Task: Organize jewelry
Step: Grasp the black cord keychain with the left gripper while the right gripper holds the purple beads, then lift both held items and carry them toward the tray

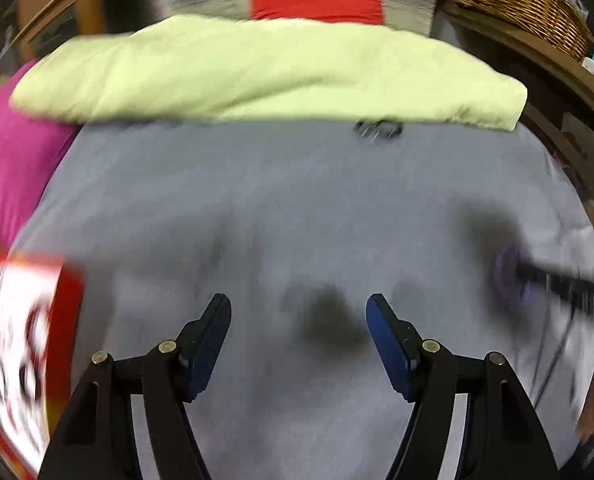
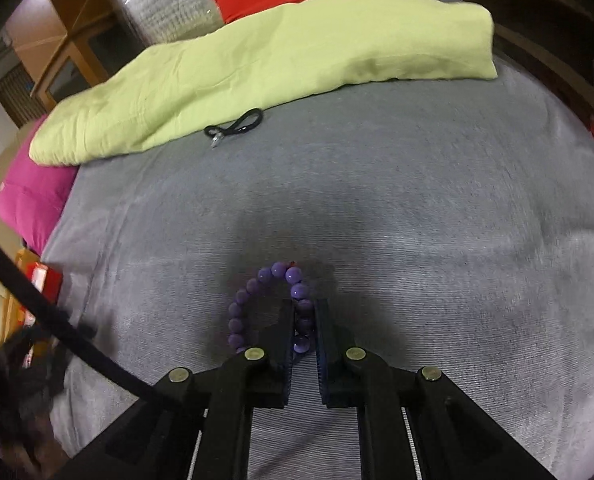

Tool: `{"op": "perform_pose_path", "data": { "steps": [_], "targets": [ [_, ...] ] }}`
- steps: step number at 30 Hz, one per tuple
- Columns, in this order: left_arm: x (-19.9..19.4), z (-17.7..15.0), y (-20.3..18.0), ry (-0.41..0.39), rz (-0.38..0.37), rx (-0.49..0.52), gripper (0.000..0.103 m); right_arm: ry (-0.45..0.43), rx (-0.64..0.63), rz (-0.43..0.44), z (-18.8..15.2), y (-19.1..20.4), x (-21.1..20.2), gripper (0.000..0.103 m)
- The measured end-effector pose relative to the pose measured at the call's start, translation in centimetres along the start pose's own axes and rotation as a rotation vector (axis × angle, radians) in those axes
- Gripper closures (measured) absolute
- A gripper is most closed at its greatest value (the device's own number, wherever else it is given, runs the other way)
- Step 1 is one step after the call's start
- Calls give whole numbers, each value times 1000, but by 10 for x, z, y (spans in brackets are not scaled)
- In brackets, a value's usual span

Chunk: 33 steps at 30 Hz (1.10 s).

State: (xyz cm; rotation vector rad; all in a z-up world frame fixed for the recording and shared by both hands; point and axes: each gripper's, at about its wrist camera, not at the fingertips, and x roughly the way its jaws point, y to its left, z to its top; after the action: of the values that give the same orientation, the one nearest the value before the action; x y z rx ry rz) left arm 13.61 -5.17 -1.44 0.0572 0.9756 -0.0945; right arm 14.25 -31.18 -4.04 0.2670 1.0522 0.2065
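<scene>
The right tongs [image 2: 304, 316] are clenched on a purple bead bracelet [image 2: 257, 300], its loop hanging left of them over the grey bed cover [image 2: 417, 200]. The left tongs [image 1: 299, 312] are released, empty. Farther off, a black cord [image 2: 235, 126] lies beside the green blanket [image 2: 257, 60].

The right gripper [image 2: 305, 312] points steeply down at the grey bedspread [image 2: 417, 200], its jaws drawn close together and pinching a purple bead bracelet [image 2: 257, 292], most of whose loop hangs out to the left of the fingers. The left gripper [image 1: 299, 312] also tilts down toward the bedspread, its blue-padded fingers [image 1: 389, 344] spread wide with nothing between them. In the left wrist view the right gripper shows as a blurred dark bar at the bedspread's right edge
</scene>
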Motion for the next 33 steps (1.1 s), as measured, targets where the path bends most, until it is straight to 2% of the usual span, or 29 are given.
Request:
{"op": "perform_pose_path", "data": {
  "steps": [6,8,13,14,15,16,17,22,25,28,33],
  "targets": [
    [49,86,-46,-23,-43,41,32,-1,35,57,7,-13,3,93],
    [71,108,-54,0,-57,11,32,8,44,79,9,-12,9,93],
    [120,137,-53,56,-14,-104,32,17,72,132,13,-14,14,93],
    [127,138,-52,70,-14,-122,34,16,77,137,13,-15,15,93],
    [130,138,-52,64,-23,-125,59,16,82,143,14,-16,15,93],
    [129,135,-53,46,-4,-108,76,18,84,148,14,-17,16,93],
    [128,133,-53,46,-21,-94,88,17,88,151,14,-17,16,93],
    [94,110,-44,11,-82,-67,88,6,96,146,14,-19,15,93],
    [69,89,-42,-20,-93,-27,88,-12,103,139,12,-20,9,93],
    [47,68,-36,-32,-136,-27,88,-27,108,133,9,-19,2,93],
    [6,15,-22,-67,-145,-16,88,-55,96,134,10,-17,-8,93]
  ]
}}
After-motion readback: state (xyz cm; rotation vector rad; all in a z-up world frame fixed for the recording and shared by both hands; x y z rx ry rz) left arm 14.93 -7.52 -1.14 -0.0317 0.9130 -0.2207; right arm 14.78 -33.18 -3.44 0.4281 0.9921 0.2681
